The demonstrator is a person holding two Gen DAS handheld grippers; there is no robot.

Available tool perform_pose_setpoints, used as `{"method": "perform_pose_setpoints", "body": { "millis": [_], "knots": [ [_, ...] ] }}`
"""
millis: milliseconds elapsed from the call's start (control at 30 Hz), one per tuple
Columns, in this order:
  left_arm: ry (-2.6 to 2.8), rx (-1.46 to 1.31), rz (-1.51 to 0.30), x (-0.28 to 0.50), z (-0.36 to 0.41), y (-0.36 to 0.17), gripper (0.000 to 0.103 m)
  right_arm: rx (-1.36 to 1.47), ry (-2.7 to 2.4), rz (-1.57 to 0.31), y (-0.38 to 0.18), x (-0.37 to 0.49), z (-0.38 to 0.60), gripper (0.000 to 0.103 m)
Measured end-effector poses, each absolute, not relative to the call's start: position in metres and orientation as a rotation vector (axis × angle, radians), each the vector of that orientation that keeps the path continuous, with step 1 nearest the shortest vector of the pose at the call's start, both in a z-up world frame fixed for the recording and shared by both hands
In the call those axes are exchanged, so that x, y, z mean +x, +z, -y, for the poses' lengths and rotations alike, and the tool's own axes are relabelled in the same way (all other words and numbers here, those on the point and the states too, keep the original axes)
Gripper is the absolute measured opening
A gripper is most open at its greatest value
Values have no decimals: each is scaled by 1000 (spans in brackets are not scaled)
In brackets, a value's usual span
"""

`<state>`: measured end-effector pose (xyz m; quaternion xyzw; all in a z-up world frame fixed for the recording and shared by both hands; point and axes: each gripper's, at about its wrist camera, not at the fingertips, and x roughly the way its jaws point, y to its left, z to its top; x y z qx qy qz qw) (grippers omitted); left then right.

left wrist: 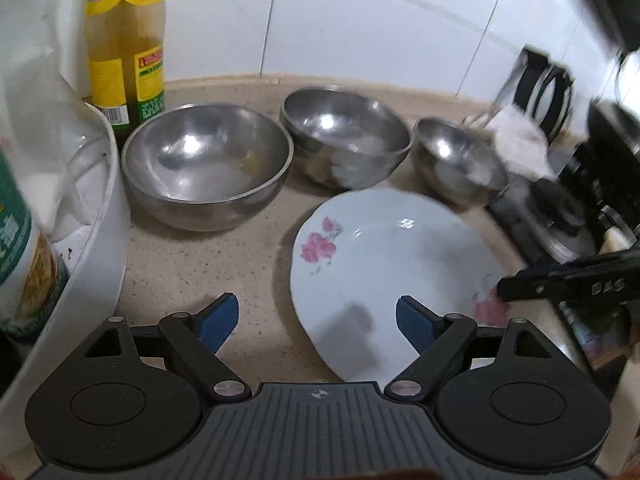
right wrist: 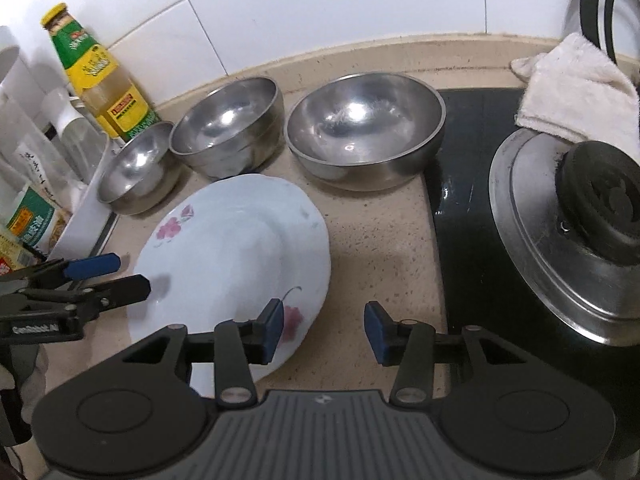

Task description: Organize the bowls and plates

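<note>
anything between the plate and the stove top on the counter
No. In the right wrist view the stretch of counter between the flowered plate and the black stove top is bare; only the right gripper hangs above its near end.

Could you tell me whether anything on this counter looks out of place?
One thing: the white cloth lies bunched partly on the stove's black glass top, close to the burner. Bowls and plate look intact and upright.
</note>
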<state>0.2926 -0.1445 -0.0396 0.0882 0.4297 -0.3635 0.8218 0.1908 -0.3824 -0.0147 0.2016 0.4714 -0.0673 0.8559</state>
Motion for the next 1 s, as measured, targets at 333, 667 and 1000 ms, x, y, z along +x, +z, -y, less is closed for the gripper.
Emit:
{"method": "perform_pose_setpoints", "body": {
  "millis": [333,667,1000],
  "knots": [
    [-775,254,-995,309,169,-42,90,388,-107,-1087,-16,221,381,44],
    [-810,297,-1097,322,190,-44,101,436,1,-1213,-14,255,386,49],
    [-737,403,-1093,326,209,-48,103,321,29,-1279,-11,266,372,49]
  ]
}}
